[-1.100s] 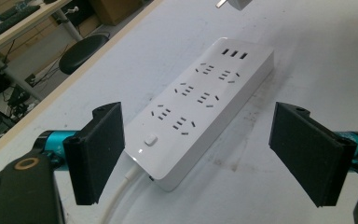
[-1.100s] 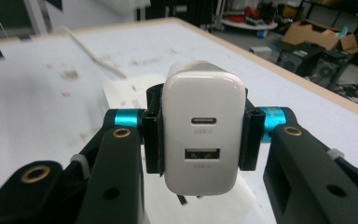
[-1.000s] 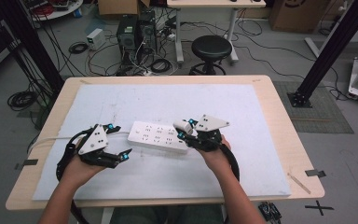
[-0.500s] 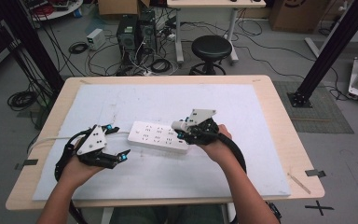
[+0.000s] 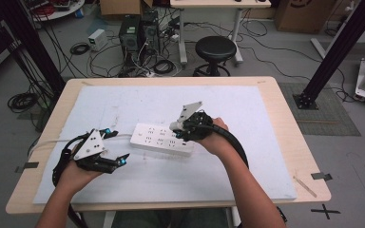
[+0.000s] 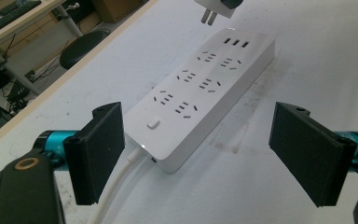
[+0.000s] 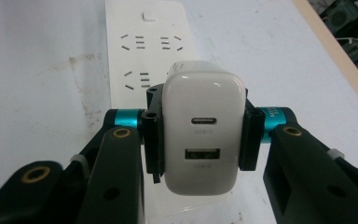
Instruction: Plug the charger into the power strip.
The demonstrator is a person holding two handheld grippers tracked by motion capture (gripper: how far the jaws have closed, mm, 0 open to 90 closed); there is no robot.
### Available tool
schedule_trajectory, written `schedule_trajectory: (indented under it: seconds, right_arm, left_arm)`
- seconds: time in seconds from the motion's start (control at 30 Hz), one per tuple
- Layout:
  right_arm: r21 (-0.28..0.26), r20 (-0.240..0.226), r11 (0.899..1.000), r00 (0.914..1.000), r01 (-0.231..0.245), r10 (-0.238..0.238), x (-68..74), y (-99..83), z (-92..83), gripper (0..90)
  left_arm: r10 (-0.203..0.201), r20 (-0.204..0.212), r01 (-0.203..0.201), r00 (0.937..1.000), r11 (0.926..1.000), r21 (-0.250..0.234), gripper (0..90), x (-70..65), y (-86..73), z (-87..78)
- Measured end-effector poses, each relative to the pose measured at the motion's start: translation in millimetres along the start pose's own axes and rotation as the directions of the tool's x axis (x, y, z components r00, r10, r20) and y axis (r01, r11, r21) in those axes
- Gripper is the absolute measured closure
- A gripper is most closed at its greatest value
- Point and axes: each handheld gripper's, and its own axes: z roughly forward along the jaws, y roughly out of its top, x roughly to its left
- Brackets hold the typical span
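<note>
- White charger [image 7: 201, 133], gripped by the right gripper [image 5: 180, 129], has lifted off the power strip [image 5: 161, 139]: unplugged now.
- Left gripper [image 5: 119, 148] waits nearby, jaws open.

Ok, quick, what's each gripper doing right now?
Left gripper: open, empty, jaws either side of the power strip end.
Right gripper: shut on the white charger, above the strip.

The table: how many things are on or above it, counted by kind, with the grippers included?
White power strip: 1
White USB charger, clamped in the right gripper: 1
Grippers, counting the open left gripper: 2
White mat: 1
Total: 5
</note>
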Motion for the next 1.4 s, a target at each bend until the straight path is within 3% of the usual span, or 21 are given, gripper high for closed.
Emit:
schedule_trajectory:
  seconds: [0.3,0.47,0.53,0.57,0.6,0.7,0.73,0.93,1.07,1.2,1.3,1.4]
  right_arm:
    - [0.099,-0.059,0.994,0.9976,0.043,-0.037,-11.2,17.4,11.3,63.1]
    - [0.179,-0.11,0.98,0.9917,0.085,-0.066,-16.5,28.6,19.6,63.0]
    - [0.226,-0.135,0.968,0.9878,0.106,-0.077,-19.2,33.4,25.3,63.1]
    - [0.226,-0.135,0.968,0.9878,0.106,-0.077,-19.2,33.4,25.3,63.1]
    - [0.262,-0.161,0.957,0.9831,0.127,-0.086,-21.5,36.2,29.4,63.1]
    - [0.28,-0.174,0.95,0.9803,0.14,-0.094,-21.9,37.7,31.9,63.1]
    - [0.331,-0.211,0.925,0.9702,0.186,-0.119,-22.9,43.1,37.7,63.1]
    - [0.397,-0.257,0.887,0.9563,0.235,-0.139,-24.3,52.3,46.7,63.1]
    - [0.419,-0.271,0.876,0.9534,0.241,-0.132,-27.0,54.8,50.7,63.1]
    - [0.449,-0.294,0.855,0.9467,0.258,-0.132,-28.6,56.0,53.8,63.1]
    - [0.452,-0.303,0.856,0.9457,0.251,-0.118,-30.0,56.8,54.7,63.0]
    - [0.464,-0.302,0.849,0.9464,0.251,-0.114,-29.9,55.9,57.5,63.0]
  left_arm:
    - [0.01,0.002,-0.01,0.9999,0.9999,0.007,18.1,2.1,-2.6,-3.2]
    - [-0.001,-0.002,0.001,1.0,1.0,-0.001,18.1,2.1,-4.2,-3.5]
    - [-0.002,-0.005,0.002,1.0,1.0,0.001,18.1,2.6,-5.5,-4.4]
    - [-0.002,-0.005,0.002,1.0,1.0,0.001,18.1,2.6,-5.5,-4.4]
    - [-0.003,-0.006,0.003,1.0,1.0,0.001,18.1,2.9,-6.5,-4.8]
    - [-0.003,-0.006,0.003,1.0,1.0,0.003,18.1,3.2,-7.5,-5.2]
    - [-0.003,-0.007,0.003,1.0,1.0,0.004,18.1,3.4,-8.4,-5.4]
    - [-0.011,-0.009,0.011,0.9999,0.9999,0.003,18.1,4.1,-11.8,-6.8]
    - [-0.015,-0.011,0.015,0.9998,0.9999,0.003,18.1,5.5,-14.0,-7.9]
    - [-0.019,-0.01,0.019,0.9998,0.9998,0.006,18.1,7.0,-15.9,-8.0]
    - [-0.024,-0.011,0.024,0.9997,0.9997,0.005,18.1,7.4,-17.0,-6.9]
    - [-0.027,-0.008,0.027,0.9996,0.9996,0.004,18.1,7.7,-18.2,-5.8]
